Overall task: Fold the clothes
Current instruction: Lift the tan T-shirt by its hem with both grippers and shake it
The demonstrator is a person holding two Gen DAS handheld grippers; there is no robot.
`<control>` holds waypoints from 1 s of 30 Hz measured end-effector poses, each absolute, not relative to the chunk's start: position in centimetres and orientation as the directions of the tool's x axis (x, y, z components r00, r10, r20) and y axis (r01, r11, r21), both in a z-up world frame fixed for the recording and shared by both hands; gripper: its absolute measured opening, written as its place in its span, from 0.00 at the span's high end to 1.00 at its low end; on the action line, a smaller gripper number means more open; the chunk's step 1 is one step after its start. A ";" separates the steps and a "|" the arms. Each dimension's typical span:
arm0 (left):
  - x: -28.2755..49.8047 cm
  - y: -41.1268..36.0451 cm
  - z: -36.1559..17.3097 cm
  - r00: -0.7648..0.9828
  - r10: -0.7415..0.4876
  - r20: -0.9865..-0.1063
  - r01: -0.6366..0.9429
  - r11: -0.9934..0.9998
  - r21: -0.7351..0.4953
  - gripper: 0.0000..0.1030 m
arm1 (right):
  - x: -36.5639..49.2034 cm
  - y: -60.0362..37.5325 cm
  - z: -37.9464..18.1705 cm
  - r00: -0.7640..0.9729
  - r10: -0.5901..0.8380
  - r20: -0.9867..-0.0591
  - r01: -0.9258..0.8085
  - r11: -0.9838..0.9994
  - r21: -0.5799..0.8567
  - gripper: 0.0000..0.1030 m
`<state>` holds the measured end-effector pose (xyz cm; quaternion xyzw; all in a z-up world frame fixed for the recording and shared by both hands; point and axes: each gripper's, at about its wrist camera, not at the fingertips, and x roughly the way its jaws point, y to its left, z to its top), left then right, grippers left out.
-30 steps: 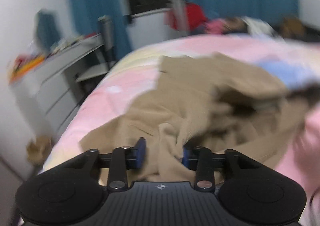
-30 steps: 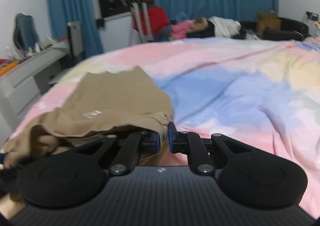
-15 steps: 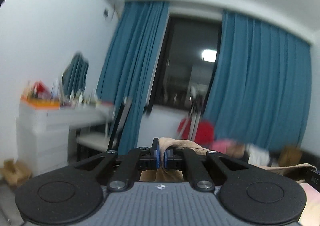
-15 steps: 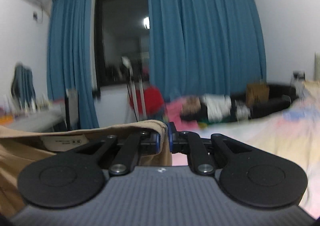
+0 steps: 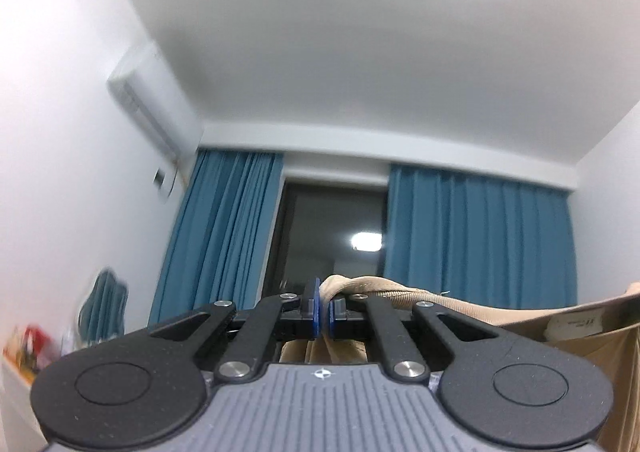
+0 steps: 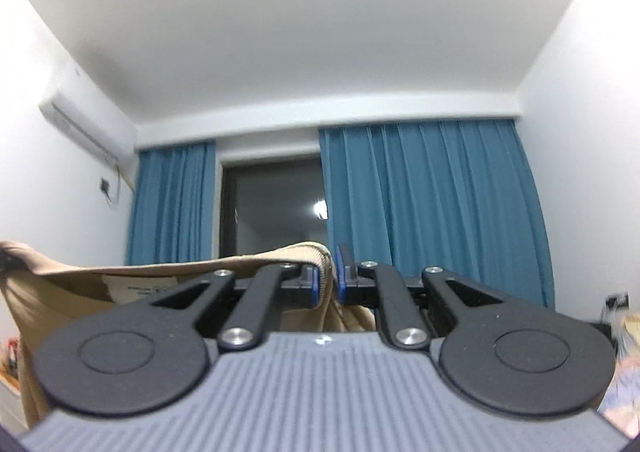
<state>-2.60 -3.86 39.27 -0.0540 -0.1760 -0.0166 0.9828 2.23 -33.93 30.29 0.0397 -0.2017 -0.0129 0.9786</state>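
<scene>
Count: one tan garment (image 5: 472, 302); two grippers; two blue curtain panels (image 6: 432, 212)
Left gripper (image 5: 323, 312): pinched narrow on the garment's top edge
Right gripper (image 6: 328, 282): pinched narrow on that edge's other end
Garment: held aloft before the window (image 6: 276, 208); edge runs level between grippers; cloth hangs downward; inner label (image 5: 576, 322) showing

Both are tilted upward toward the ceiling, the left hand-held gripper (image 5: 323, 308) with its blue-padded fingers pinched nearly together on tan cloth (image 5: 400, 294), the right hand-held gripper (image 6: 328, 278) likewise clamped on the same cloth's ribbed edge.
</scene>
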 end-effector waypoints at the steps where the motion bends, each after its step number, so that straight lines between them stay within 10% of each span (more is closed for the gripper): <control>1: -3.4 -4.1 40.6 0.931 -0.023 0.364 0.061 0.994 -0.092 0.95 | 1.5 -34.2 31.5 0.913 -0.037 0.406 0.002 0.996 0.085 0.89; 13: 4.9 -4.8 40.3 0.983 -0.081 0.162 0.093 0.993 -0.068 0.93 | 8.7 -34.7 32.5 0.969 -0.022 0.247 0.016 0.999 0.029 0.89; 30: 50.0 -5.7 -3.4 0.948 -0.056 -0.312 0.023 0.994 -0.107 0.84 | 48.9 -34.8 -4.8 0.954 -0.163 -0.251 0.173 0.985 0.017 0.89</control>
